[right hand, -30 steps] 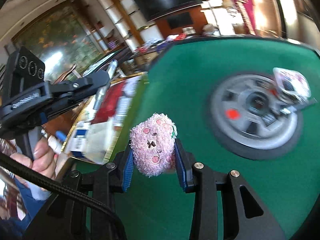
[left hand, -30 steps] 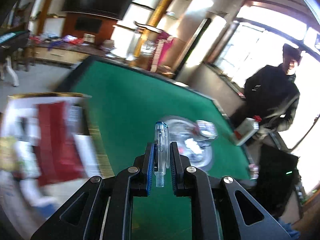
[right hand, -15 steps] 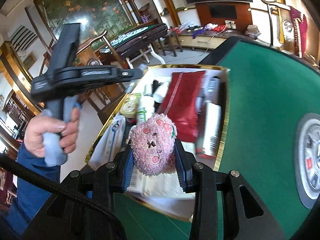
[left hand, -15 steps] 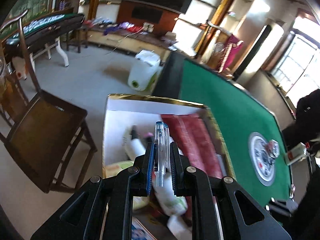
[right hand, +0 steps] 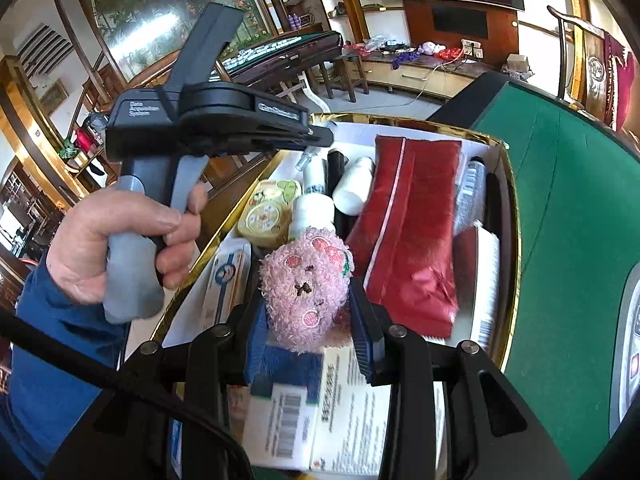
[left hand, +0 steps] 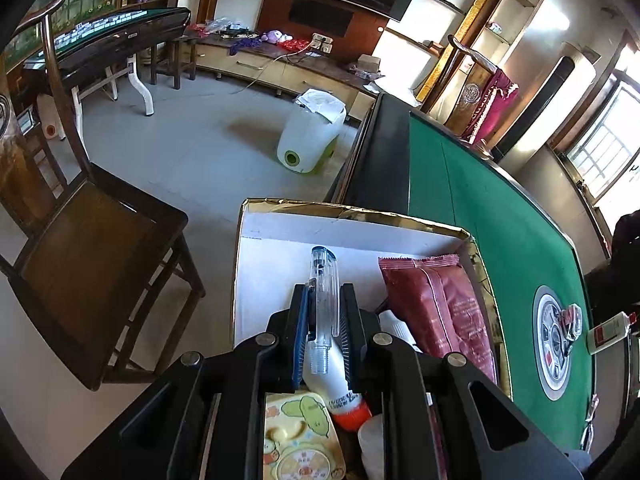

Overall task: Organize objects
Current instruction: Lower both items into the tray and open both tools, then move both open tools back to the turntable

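Jaws tight around pen [left hand: 325, 304] (upright) and pink plush [right hand: 306, 294], above box [left hand: 352, 214].

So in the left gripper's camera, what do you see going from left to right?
Wooden chair → clear pen held in the left gripper → red packet in the box → green table → round grey disc → small bottle.

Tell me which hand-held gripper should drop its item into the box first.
Left, probably. The left hand-held gripper holds the pen above bare white floor of the box. The right hand-held gripper holds the pink plush toy over packed cartons.
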### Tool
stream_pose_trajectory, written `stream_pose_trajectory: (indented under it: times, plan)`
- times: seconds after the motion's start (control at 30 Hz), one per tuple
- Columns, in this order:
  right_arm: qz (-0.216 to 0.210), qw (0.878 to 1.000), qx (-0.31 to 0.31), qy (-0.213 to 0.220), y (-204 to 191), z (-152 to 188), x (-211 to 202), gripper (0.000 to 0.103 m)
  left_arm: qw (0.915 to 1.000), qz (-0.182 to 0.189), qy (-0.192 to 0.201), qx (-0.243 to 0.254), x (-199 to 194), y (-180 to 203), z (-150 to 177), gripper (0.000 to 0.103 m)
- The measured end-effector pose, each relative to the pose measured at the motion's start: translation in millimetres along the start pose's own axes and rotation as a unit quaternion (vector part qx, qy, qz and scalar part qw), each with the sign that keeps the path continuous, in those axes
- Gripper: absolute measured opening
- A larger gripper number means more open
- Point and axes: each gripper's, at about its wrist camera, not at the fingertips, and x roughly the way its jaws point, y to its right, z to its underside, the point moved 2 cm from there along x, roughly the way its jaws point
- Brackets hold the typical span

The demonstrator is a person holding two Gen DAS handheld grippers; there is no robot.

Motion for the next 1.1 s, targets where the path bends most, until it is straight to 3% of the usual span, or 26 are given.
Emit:
stream_pose_trajectory:
  times: [0.2,0.27,0.4,0.5,0.6,0.67,0.7,0.77,0.83,0.87,0.93,1.0,1.1]
  plan:
    - [0.013,1.0,-0.016,0.0,-3,1,2,0.048,1.0,-0.005,0.008,-0.001,-6,-3,3,0.013]
    - [0.017,0.999,-0.03,0.003,-5,2,-3,0.058,0.9999,-0.006,0.01,0.005,-11,-1,5,0.015]
    - [0.013,0.998,-0.05,0.021,-6,3,-27,0.061,0.9998,-0.008,0.013,0.01,-19,6,6,0.018]
    - [0.005,0.997,-0.042,0.069,1,5,-66,0.06,0.9996,-0.009,0.018,0.019,-29,18,9,0.018]
    - [0.046,0.989,-0.062,0.128,7,12,-113,0.063,0.9988,-0.006,0.029,0.038,-42,37,12,0.018]
    - [0.089,0.978,-0.082,0.169,18,24,-144,0.088,0.998,-0.001,0.036,0.052,-51,54,15,0.018]
    - [0.105,0.973,-0.085,0.186,26,32,-157,0.088,0.9973,0.002,0.039,0.062,-56,66,16,0.018]
    - [0.098,0.978,-0.051,0.175,59,50,-170,0.088,0.9955,0.008,0.042,0.085,-62,91,20,0.018]
    - [0.053,0.992,0.025,0.109,105,68,-171,0.087,0.9935,0.012,0.042,0.105,-65,117,24,0.023]
    - [0.032,0.994,0.058,0.093,126,75,-175,0.069,0.9918,0.017,0.041,0.12,-66,135,28,0.025]
    - [0.037,0.988,0.121,0.087,170,98,-194,0.05,0.9877,0.026,0.039,0.149,-66,169,37,0.033]
    - [0.062,0.981,0.156,0.096,202,120,-218,0.052,0.9806,0.036,0.03,0.19,-61,213,47,0.04]
    - [0.087,0.968,0.196,0.131,249,154,-264,0.073,0.9648,0.049,0.006,0.258,-45,290,66,0.052]
